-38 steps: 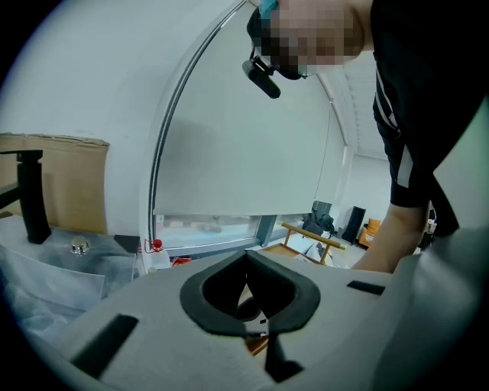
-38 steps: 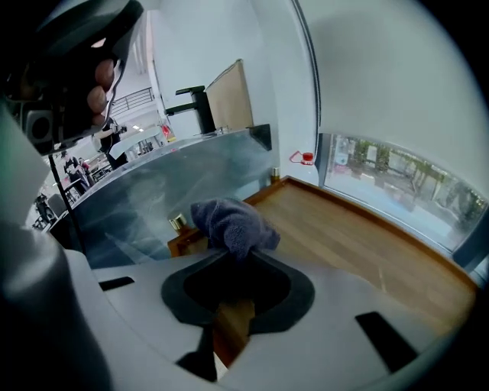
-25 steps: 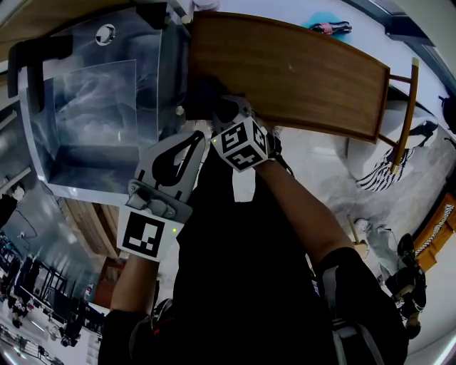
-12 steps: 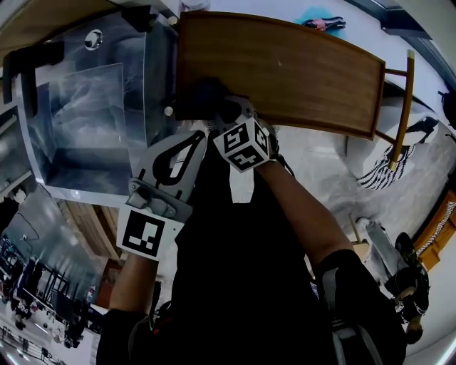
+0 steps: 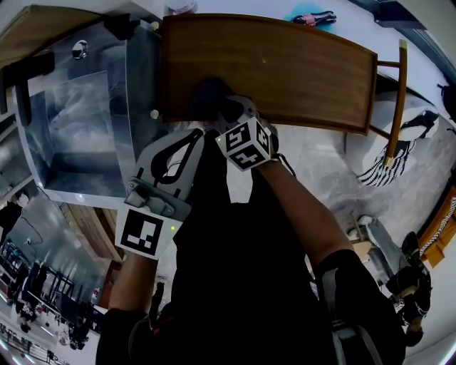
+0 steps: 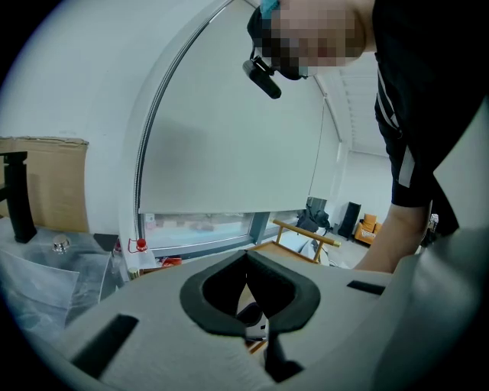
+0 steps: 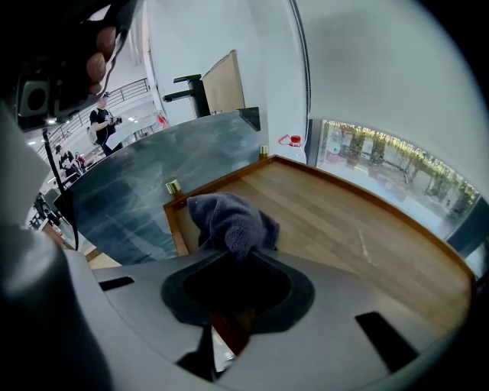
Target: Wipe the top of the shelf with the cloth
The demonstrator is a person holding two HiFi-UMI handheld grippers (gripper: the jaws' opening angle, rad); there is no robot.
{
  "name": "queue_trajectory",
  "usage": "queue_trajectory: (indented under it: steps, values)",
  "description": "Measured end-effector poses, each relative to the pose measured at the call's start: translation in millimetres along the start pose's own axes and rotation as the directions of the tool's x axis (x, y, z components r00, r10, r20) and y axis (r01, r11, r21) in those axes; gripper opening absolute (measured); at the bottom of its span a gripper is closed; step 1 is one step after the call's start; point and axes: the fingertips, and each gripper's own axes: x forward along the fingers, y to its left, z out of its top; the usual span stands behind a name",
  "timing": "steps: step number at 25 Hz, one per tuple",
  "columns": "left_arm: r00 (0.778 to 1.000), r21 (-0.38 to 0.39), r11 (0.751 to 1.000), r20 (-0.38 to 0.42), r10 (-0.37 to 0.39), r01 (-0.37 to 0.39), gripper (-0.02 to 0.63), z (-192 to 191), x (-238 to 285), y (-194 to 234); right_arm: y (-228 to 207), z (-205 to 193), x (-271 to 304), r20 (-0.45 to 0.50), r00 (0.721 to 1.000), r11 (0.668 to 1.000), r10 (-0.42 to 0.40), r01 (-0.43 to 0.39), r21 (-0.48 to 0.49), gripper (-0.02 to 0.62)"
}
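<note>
The wooden shelf top (image 5: 299, 68) spans the upper head view. A dark blue-grey cloth (image 5: 209, 96) lies bunched on it near its front left corner. My right gripper (image 5: 222, 108) is shut on that cloth and presses it to the wood. In the right gripper view the cloth (image 7: 228, 220) bulges out from the shut right gripper (image 7: 241, 256), with the shelf top (image 7: 359, 229) stretching beyond. My left gripper (image 5: 194, 137) hangs just off the shelf's front edge, beside the right one. The left gripper (image 6: 246, 258) holds nothing, its jaws together, tilted up toward a window blind.
A glass-like panel (image 5: 78, 121) adjoins the shelf's left side, with a small brass knob (image 5: 154, 114) at the corner. A wooden rail (image 5: 393, 107) stands past the right end. A red-handled tool (image 5: 313, 18) lies behind the shelf. A person's arm (image 6: 397, 229) shows at right.
The right gripper and the cloth have slid a little to the right along the shelf's front edge, away from the left corner. The left gripper has kept its place beside it.
</note>
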Motion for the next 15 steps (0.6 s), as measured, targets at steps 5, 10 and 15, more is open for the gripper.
queue_trajectory:
  steps: [5, 10, 15]
  values:
    - [1.0, 0.008, 1.0, -0.002, -0.015, 0.015, 0.018, 3, 14, -15, -14, -12, -11, 0.004, 1.0, 1.0, -0.014, 0.014, 0.015, 0.058]
    - [0.999, 0.019, 0.999, -0.012, -0.034, 0.034, 0.018, 5, 28, -30, -29, -25, -22, 0.005, 1.0, 0.999, -0.029, 0.029, 0.035, 0.057]
    - [0.998, 0.027, 0.998, -0.017, -0.052, 0.053, 0.018, 8, 43, -43, -45, -39, -34, 0.003, 0.999, 0.997, -0.049, 0.049, 0.054, 0.057]
